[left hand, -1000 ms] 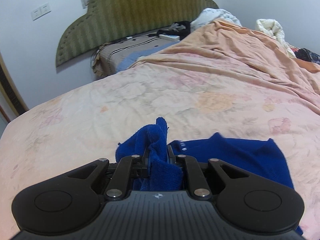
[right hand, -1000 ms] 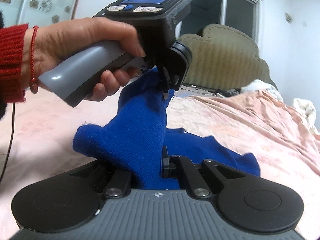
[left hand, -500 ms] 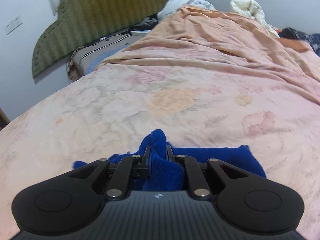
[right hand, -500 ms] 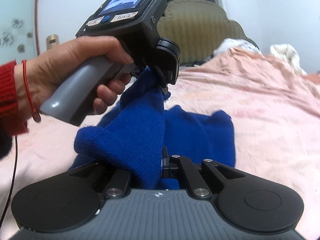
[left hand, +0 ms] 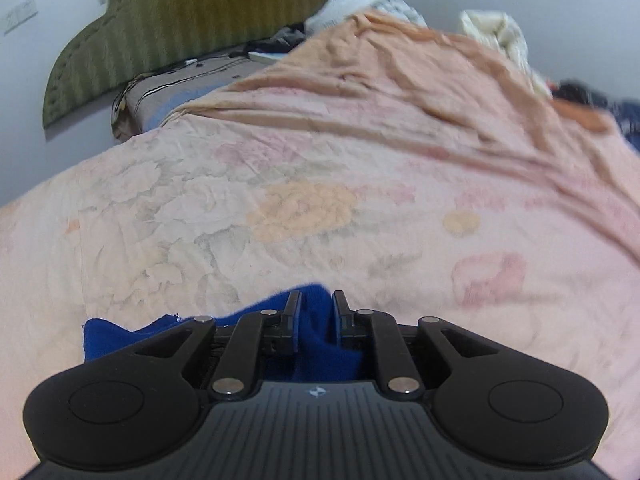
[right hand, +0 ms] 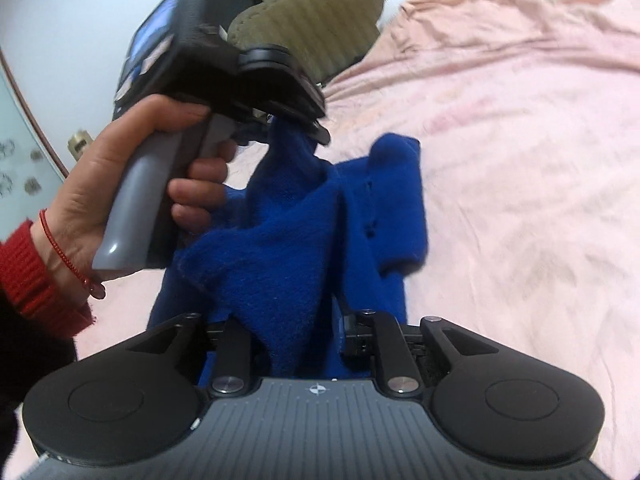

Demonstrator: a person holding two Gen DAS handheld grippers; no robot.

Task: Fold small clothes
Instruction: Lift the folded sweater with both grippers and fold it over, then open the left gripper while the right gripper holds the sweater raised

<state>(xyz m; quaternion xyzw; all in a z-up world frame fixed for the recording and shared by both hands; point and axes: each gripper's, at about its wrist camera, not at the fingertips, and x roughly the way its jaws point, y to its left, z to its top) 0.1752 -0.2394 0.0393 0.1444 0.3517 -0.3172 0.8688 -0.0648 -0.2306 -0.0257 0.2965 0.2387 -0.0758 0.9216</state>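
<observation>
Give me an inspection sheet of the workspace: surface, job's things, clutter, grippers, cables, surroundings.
Surface: bed with pink floral cover, wrinkled toward the far side.
Job's things: blue knit garment, bunched and partly lifted off the bed.
Clutter: clothes pile and dark items by the headboard.
Grippers: left gripper shut on the garment; right gripper has just been opening, cloth between its jaws, grip unclear.
Cables: thin dark cords near the headboard.
Surroundings: green headboard, white walls, wall switch.
</observation>
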